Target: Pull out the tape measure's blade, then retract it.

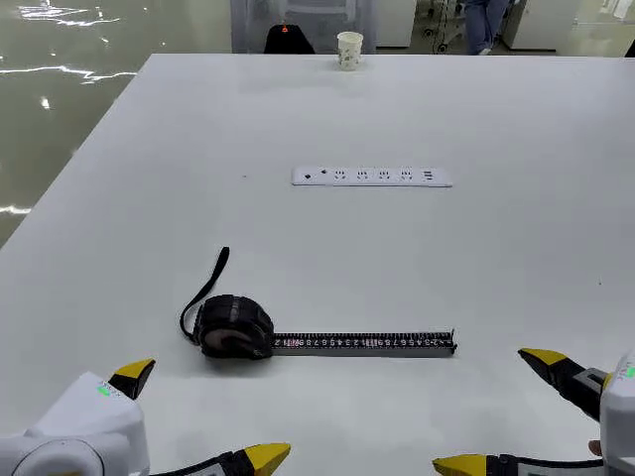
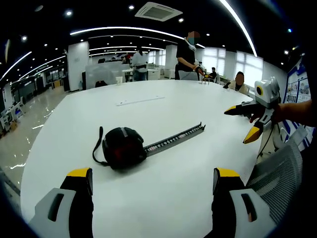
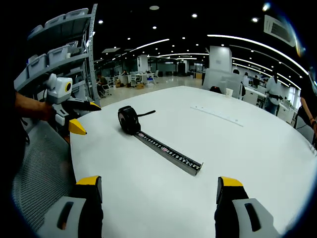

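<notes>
A black tape measure (image 1: 234,326) lies on the white table with its wrist strap (image 1: 205,289) curled to the left. Its blade (image 1: 363,343) is pulled out to the right and lies flat, ending in a hook (image 1: 453,341). The tape measure (image 2: 123,147) and blade (image 2: 174,139) lie ahead of my left gripper (image 2: 151,179), which is open with nothing between its yellow-tipped jaws. My right gripper (image 3: 159,188) is open too, just short of the blade's hook end (image 3: 196,167). In the head view the left gripper (image 1: 201,415) is at bottom left, the right gripper (image 1: 501,409) at bottom right.
A white power strip (image 1: 371,177) lies across the middle of the table (image 1: 476,258). A paper cup (image 1: 349,50) stands near the far edge. A person (image 2: 189,53) stands beyond the table, with others seated nearby. Shelving with bins (image 3: 54,44) rises behind the near side.
</notes>
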`<state>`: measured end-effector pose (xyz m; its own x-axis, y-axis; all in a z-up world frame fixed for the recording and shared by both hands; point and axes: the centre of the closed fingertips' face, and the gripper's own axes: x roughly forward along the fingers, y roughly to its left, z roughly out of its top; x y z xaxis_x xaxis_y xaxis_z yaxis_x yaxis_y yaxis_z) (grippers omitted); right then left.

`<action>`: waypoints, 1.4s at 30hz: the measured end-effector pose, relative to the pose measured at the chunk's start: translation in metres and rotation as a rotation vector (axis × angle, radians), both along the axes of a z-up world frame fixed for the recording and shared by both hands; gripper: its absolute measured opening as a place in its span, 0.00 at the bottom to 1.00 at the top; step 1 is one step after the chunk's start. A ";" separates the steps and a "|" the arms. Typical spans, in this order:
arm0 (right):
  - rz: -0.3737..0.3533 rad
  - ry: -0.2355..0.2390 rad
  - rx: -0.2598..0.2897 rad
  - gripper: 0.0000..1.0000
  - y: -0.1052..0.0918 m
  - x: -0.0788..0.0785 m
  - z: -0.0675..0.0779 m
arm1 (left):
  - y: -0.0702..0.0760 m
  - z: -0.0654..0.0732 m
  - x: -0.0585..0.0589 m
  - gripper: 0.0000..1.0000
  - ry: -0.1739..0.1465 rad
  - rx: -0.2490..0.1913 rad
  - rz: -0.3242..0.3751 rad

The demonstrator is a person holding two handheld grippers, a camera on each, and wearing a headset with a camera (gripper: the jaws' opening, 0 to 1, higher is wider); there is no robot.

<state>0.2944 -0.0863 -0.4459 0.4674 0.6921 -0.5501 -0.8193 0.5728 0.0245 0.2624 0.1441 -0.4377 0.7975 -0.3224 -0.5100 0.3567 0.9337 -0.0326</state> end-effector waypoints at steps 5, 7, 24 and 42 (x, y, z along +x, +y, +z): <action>0.013 -0.001 -0.005 0.93 -0.001 0.005 0.000 | -0.001 -0.002 0.004 0.99 0.004 0.003 0.008; 0.024 0.001 -0.011 0.93 -0.001 0.007 -0.002 | -0.001 -0.002 0.006 0.99 0.004 0.002 0.014; 0.112 0.004 -0.055 0.82 0.000 0.024 -0.011 | -0.002 -0.004 0.030 0.99 -0.002 -0.013 0.065; 0.226 0.010 -0.121 0.71 -0.004 0.043 -0.022 | -0.001 -0.009 0.046 0.99 0.007 -0.039 0.128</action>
